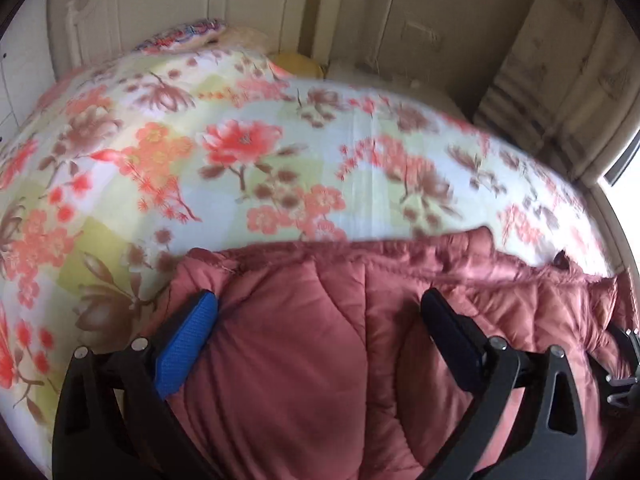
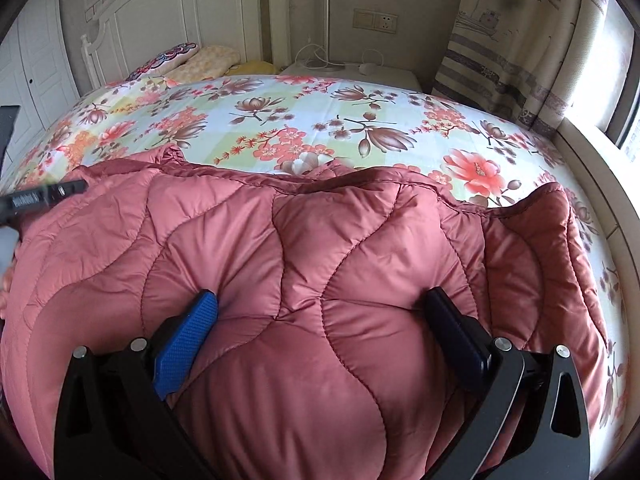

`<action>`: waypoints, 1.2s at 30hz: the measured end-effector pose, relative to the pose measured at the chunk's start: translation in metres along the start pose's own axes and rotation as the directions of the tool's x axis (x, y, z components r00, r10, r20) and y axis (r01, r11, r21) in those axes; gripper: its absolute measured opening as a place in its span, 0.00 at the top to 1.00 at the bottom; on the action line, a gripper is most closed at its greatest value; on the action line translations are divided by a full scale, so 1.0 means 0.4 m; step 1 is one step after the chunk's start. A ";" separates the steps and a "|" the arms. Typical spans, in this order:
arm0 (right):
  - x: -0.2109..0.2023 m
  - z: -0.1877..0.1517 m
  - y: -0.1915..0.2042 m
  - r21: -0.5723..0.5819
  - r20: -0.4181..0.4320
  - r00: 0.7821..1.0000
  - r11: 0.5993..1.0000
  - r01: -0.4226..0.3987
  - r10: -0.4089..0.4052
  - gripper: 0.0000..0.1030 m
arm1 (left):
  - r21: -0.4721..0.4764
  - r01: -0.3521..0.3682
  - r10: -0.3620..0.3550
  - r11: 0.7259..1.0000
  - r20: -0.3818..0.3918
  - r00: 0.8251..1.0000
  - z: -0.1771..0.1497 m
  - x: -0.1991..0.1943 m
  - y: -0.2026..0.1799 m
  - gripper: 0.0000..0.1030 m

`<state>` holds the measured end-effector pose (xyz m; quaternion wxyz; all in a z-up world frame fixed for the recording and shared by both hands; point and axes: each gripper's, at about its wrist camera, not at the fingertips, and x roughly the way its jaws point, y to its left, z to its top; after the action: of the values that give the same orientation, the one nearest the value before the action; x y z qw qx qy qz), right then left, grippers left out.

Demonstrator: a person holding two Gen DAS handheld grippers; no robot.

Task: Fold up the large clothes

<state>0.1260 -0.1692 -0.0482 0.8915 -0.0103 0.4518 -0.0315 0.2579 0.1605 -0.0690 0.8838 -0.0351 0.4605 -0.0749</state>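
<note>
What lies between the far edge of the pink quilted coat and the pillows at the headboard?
Only bare flowered bedsheet lies between the pink quilted coat and the pillows. The right wrist view shows this clearly.

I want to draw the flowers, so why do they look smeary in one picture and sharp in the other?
Left wrist view: the floral bedsheet is smeared by motion blur. Right wrist view: the sheet and pink quilted coat look crisp, with daylight from the window. Both views bulge, because the lens is fisheye.

Quilted pink coat [image 2: 312, 248] of slightly shiny, smooth padded cloth; flowered bedsheet [image 2: 328, 120] matt cotton-like cloth; far headboard [image 2: 180, 12] painted wood, smooth
</note>
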 end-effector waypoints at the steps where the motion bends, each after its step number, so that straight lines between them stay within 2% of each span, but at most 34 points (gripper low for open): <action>1: -0.001 0.000 -0.002 0.002 -0.001 1.000 1.000 -0.002 0.002 0.04 | 0.019 -0.020 0.020 1.000 0.007 1.000 0.001 -0.007 -0.011 0.02; 3: 0.000 0.001 0.000 0.001 -0.002 1.000 1.000 -0.003 0.003 0.04 | 0.040 -0.072 0.070 0.997 0.058 0.996 0.006 -0.047 -0.035 0.02; 5: 0.000 0.001 0.000 0.001 -0.001 1.000 1.000 -0.003 0.003 0.04 | 0.048 -0.085 0.077 0.995 0.147 0.986 0.008 -0.114 -0.051 0.02; 7: 0.001 0.001 -0.001 0.002 -0.002 1.000 1.000 -0.004 0.004 0.04 | 0.072 -0.051 0.035 0.996 0.201 0.979 0.016 -0.176 -0.073 0.02; 9: 0.000 0.001 0.001 0.003 -0.002 1.000 1.000 -0.003 0.003 0.04 | 0.143 -0.014 -0.020 0.990 0.235 0.972 0.018 -0.225 -0.125 0.02; 11: 0.000 0.001 0.000 0.003 -0.001 1.000 1.000 -0.003 0.003 0.04 | 0.204 -0.017 -0.035 0.979 0.250 0.968 0.017 -0.236 -0.165 0.02; 14: -0.001 0.001 0.001 0.004 0.000 1.000 1.000 -0.004 0.004 0.04 | 0.234 -0.028 -0.016 0.972 0.185 0.983 0.012 -0.174 -0.178 0.02; 17: -0.002 0.001 0.001 0.005 0.000 1.000 1.000 -0.006 0.006 0.04 | 0.175 -0.043 0.040 0.984 0.025 0.999 -0.016 -0.018 -0.098 0.02; 18: -0.002 0.001 0.000 0.006 0.001 1.000 1.000 -0.009 0.009 0.04 | 0.091 0.040 -0.036 0.995 -0.052 0.998 -0.017 0.027 -0.051 0.02; 20: -0.004 0.000 -0.002 0.014 0.003 1.000 0.999 -0.029 0.029 0.04 | 0.021 0.091 -0.090 0.996 -0.023 0.996 -0.005 0.009 -0.020 0.02; 23: -0.004 0.002 0.000 0.011 0.002 1.000 1.000 -0.023 0.023 0.04 | 0.096 0.015 -0.011 0.995 -0.039 0.999 -0.008 0.019 -0.056 0.02; 25: -0.005 0.002 -0.002 0.011 0.003 1.000 1.000 -0.022 0.022 0.04 | 0.119 -0.009 0.013 0.993 -0.036 0.999 -0.008 0.021 -0.072 0.02; 29: -0.005 0.003 -0.003 0.012 0.002 1.000 1.000 -0.024 0.024 0.04 | 0.065 0.051 -0.047 0.997 -0.065 0.997 0.010 -0.008 -0.043 0.02; 31: -0.005 0.002 -0.003 0.013 0.003 1.000 1.000 -0.025 0.025 0.04 | 0.018 0.091 -0.090 0.996 -0.041 0.995 0.000 -0.056 -0.005 0.02; 34: -0.004 0.003 -0.003 0.016 0.004 1.000 0.999 -0.028 0.028 0.04 | 0.007 0.155 -0.155 0.988 0.006 0.988 -0.041 -0.146 0.024 0.02; 36: -0.004 0.003 -0.004 0.016 0.004 1.000 0.999 -0.028 0.028 0.04 | 0.041 0.144 -0.146 0.989 0.052 0.988 -0.090 -0.187 0.033 0.02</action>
<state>0.1258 -0.1705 -0.0460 0.8928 0.0031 0.4499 -0.0225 0.1875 0.1859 -0.0307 0.8888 -0.0540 0.4309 -0.1464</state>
